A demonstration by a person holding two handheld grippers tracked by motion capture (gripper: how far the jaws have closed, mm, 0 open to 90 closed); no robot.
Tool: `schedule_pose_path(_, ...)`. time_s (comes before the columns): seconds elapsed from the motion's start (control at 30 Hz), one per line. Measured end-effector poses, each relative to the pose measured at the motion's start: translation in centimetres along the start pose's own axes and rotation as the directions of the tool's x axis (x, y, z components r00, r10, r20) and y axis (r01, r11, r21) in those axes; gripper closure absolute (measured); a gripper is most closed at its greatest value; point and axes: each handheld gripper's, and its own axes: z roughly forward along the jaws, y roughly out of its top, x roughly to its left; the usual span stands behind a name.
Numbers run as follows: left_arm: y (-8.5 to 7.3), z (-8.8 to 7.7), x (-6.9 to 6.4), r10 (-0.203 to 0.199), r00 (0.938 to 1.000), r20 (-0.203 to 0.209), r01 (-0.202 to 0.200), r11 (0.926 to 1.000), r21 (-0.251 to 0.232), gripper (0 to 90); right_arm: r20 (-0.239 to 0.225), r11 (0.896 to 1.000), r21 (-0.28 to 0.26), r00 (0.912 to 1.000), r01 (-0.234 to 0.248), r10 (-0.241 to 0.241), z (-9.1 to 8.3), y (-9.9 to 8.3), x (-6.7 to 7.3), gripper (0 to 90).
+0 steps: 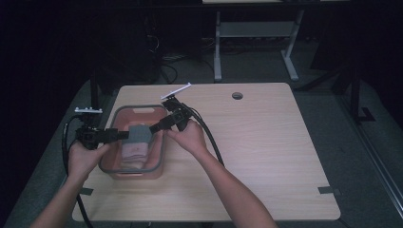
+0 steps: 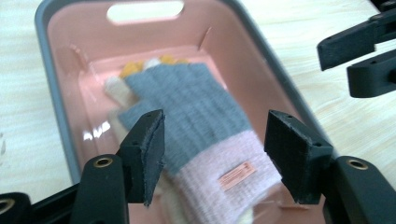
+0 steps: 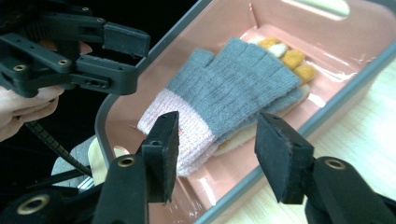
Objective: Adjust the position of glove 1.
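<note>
Left gripper point(image 1: 124, 135): I had its jaws apart over the bin, gripping nothing.
Right gripper point(image 1: 155, 127): I held it spread as well, empty, above the bin's right rim.
Gloves: I counted two, a grey-and-pink glove point(image 2: 201, 121) lying on a cream glove with orange fingertips point(image 3: 292, 58).
Bin: one pink bin point(image 1: 115, 167), grey-rimmed, holding both gloves.
Table: one wooden table point(image 1: 266, 142), the bin at its left.

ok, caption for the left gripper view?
Left gripper open above a grey-and-pink glove lying in a pink bin; right gripper open alongside.
</note>
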Motion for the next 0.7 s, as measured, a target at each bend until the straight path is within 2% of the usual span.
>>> schedule_pose_path(0.23,0.6,0.0,-1.3,0.006,0.9992,0.04,-0.005,0.9996,-0.028,35.6,0.004,0.999,-0.04,0.9997,-0.022,0.022,-1.7,-0.5,-0.8,43.1)
schedule_pose_path(0.5,1.5,0.5,-3.0,0.033,0.9957,0.087,-0.029,0.9987,-0.042,34.4,0.015,0.996,-0.072,0.9987,-0.049,0.05,-4.0,-1.5,-2.1,40.4)
schedule_pose_path(0.7,1.7,1.0,-3.8,0.04,0.9939,0.102,-0.036,0.9984,-0.042,31.7,0.023,0.993,-0.098,0.9976,-0.063,0.065,-5.4,-2.2,-2.9,39.3)
